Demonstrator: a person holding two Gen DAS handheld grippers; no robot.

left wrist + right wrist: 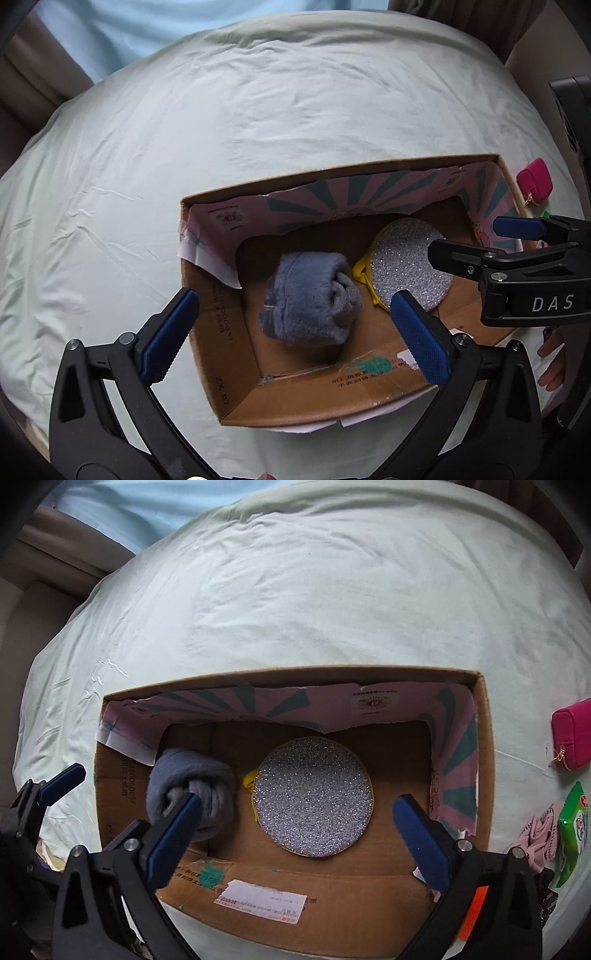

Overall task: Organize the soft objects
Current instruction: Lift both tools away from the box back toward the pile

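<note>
An open cardboard box [207,354] [484,760] sits on a pale green bed sheet. Inside lie a rolled grey-blue fluffy cloth [314,299] [184,779] and a round silver glitter pouch with yellow trim [402,258] [314,797]. My left gripper [295,339] is open and empty, hovering above the grey roll. My right gripper [299,834] is open and empty above the glitter pouch; it also shows in the left wrist view [480,240] at the box's right side. The left gripper shows at the left edge of the right wrist view [59,779].
To the right of the box on the sheet lie a pink zip pouch [574,734] [535,181], a green packet [572,830] and a pink patterned cloth [539,834]. Brown padded bed frame borders the sheet at the left. A hand shows at the right edge [554,354].
</note>
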